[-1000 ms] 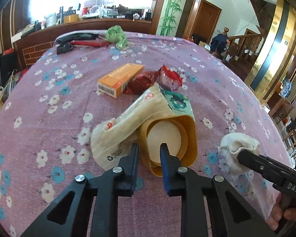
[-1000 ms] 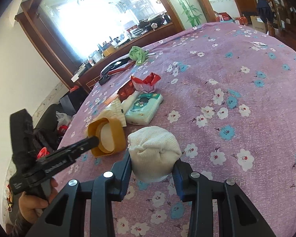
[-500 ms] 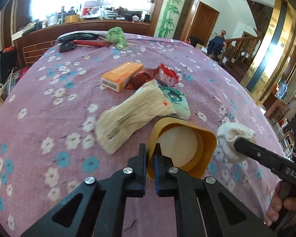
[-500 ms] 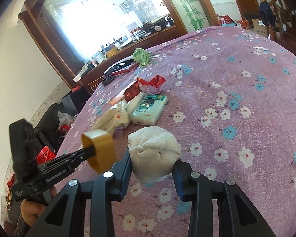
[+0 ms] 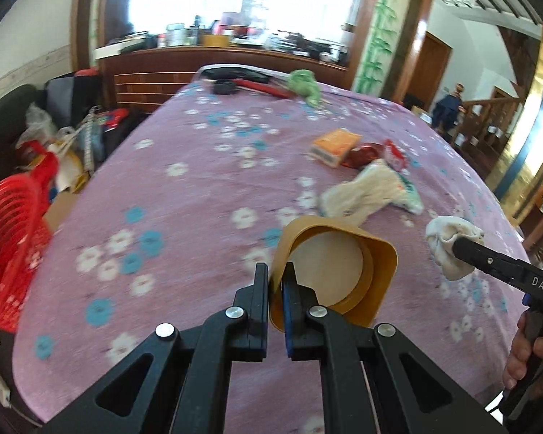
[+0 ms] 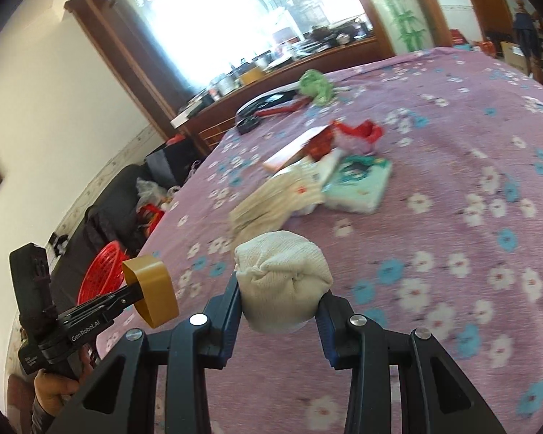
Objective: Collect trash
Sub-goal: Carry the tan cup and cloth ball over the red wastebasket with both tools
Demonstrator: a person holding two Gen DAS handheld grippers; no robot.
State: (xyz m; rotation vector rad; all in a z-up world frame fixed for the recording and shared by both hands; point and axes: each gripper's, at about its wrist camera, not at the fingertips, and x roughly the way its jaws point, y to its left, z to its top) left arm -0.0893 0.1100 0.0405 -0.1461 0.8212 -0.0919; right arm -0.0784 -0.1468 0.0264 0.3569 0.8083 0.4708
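My left gripper (image 5: 276, 284) is shut on the rim of a brown paper cup (image 5: 338, 271) and holds it above the table; the cup also shows in the right wrist view (image 6: 152, 294). My right gripper (image 6: 280, 298) is shut on a balled white cloth (image 6: 284, 285), lifted off the purple flowered tablecloth (image 6: 452, 217); the cloth also shows in the left wrist view (image 5: 450, 244). A red plastic basket (image 5: 7, 246) stands on the floor left of the table and shows in the right wrist view (image 6: 103, 276).
On the table lie a cream bag (image 5: 358, 191), a green tissue pack (image 6: 358, 181), an orange box (image 5: 335, 146), red wrappers (image 5: 365, 153), a green rag (image 5: 304, 85) and dark tools (image 5: 235, 79). Bags and clutter (image 5: 65, 144) lie on the floor at left.
My left gripper closed on the cup's rim, lifted it off the table and swung left, so the red basket came into view. My right gripper kept hold of the cloth and rose a little.
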